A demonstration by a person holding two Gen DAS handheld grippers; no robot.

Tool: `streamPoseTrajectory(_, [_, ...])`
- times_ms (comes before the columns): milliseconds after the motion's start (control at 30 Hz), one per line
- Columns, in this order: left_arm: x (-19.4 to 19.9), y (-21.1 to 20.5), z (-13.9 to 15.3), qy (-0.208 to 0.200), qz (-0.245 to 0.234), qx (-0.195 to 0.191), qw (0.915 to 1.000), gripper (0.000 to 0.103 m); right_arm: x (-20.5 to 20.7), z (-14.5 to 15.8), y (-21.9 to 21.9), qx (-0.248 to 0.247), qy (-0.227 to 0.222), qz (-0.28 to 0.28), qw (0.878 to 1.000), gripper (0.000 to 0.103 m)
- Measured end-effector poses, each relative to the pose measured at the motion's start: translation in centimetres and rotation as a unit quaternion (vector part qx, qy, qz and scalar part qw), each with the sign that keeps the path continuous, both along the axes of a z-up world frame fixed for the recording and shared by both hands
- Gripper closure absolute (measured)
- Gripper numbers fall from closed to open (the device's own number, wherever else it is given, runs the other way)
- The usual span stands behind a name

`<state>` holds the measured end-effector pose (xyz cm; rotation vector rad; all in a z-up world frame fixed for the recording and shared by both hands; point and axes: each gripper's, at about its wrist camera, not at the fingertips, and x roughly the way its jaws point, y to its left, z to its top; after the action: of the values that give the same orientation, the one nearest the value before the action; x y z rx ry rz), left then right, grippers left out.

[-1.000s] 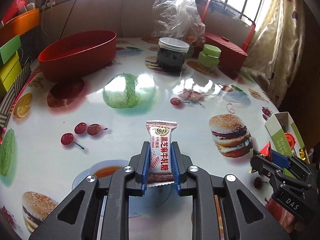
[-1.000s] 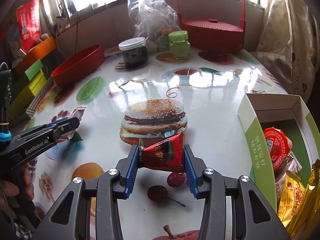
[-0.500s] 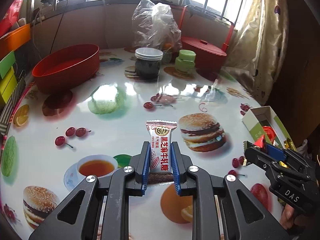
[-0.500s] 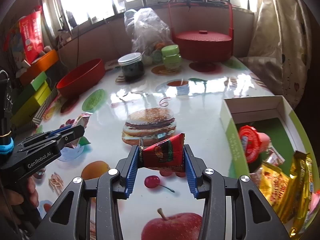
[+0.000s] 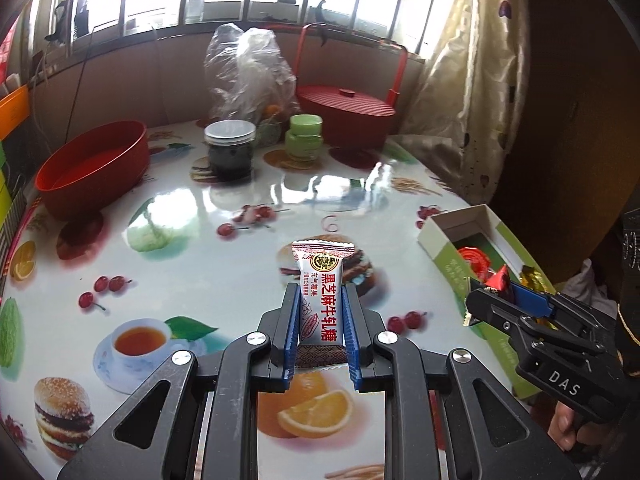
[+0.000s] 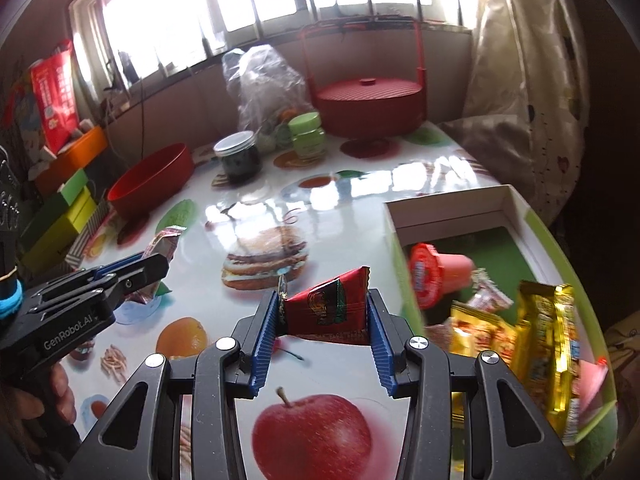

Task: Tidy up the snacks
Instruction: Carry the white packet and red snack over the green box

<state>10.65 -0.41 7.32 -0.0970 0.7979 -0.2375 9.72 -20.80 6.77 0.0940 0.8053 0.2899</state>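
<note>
A white nougat packet [image 5: 322, 296] with red lettering stands upright, held above the table. A red wrapped candy [image 6: 328, 307] hangs tilted just beside the green box [image 6: 536, 224] at the table's right edge (gold packets [image 6: 540, 344] inside).

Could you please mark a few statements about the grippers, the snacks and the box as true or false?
1. The left gripper holds a white candy bar. True.
2. The right gripper is open. False: it is shut on a red packet.
3. The green box already contains snacks. True.
4. The red bowl holds snacks. False: it looks empty.
5. The dark jar has its lid on. True.
</note>
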Motion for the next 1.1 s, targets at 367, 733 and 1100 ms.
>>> streamPoseTrajectory(367, [-0.8,-4.4,0.9,-0.008,-0.050,0.001,0.9987,0.082,-1.6,0.5,-4.1,0.001,-0.005,-0.041,0.999,0.061])
streamPoseTrajectory(733, [-1.3,-8.1,1.3,-0.011,-0.087,0.004,0.9961,0.082,-3.0,0.8,-7.4,0.003,-0.010,-0.071,0.997,0.061])
streamPoseTrajectory(1100, [-0.8,-11.7,1.1,-0.007,-0.125,0.003,0.9921,0.082,-4.5,0.7,-10.9,0.001,-0.008,-0.107,0.994,0.061])
